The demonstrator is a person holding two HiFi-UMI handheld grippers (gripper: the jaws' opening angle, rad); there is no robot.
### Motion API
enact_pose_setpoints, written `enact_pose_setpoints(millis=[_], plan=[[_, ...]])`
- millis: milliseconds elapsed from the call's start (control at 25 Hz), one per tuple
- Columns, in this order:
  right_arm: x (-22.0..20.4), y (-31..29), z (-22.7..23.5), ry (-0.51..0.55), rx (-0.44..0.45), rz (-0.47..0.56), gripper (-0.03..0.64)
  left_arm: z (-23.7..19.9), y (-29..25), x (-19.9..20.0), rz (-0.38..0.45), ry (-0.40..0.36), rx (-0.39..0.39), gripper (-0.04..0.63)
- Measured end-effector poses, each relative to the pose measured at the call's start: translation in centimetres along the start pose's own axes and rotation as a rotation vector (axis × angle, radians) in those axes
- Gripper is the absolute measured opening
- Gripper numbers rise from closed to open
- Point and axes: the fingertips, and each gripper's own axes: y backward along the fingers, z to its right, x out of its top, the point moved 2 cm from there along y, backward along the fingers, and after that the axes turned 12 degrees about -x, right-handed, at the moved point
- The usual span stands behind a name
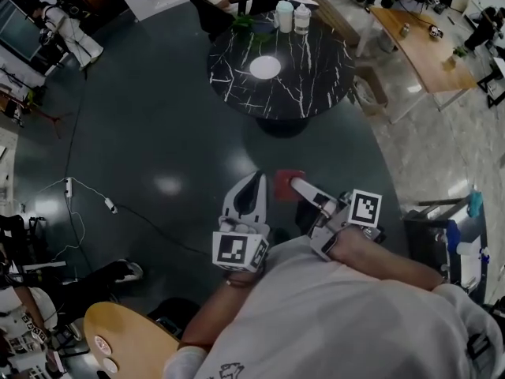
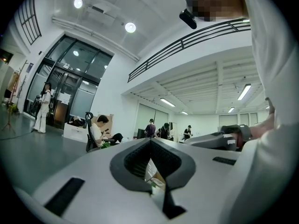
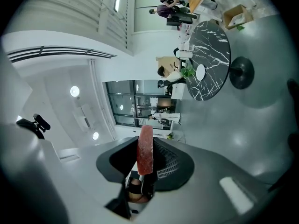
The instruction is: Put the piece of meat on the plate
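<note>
A: What's biggest here?
B: The round black marbled surface (image 1: 316, 77), with the white plate (image 1: 265, 67) at its middle.
A: And the tongs?
B: Both are well short of that surface, over the floor (image 1: 158, 133). The left tongs (image 1: 259, 177) are clenched on nothing, the right tongs (image 1: 297, 183) grasping the piece of meat (image 1: 284, 189) — a red slab.
</note>
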Motion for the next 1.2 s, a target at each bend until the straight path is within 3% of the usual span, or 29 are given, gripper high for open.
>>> enact_pose_setpoints(millis=[280, 640, 1000, 1200], plan=[[5.0, -3.7, 0.1, -0.014, 0.026, -0.038, 0.091, -3.3, -4.4, 0.4, 0.0, -0.018, 0.038, 0.006], [14.8, -7.2, 0.2, -0.012, 0.035, -0.076, 0.091, -7.0, -13.9, 1.3, 0.011, -0.005, 0.08, 0.006], [25.7, -6.9, -0.1, 0.014, 0.052, -0.08, 0.092, -6.8, -24.6, 2.1, 0.037, -0.029, 0.089, 0.006], [29.4, -6.7, 0.9, 0.0, 0.051, -0.096, 0.091, -6.3, -28.7, 1.4, 0.018, -0.023, 0.087, 0.006]])
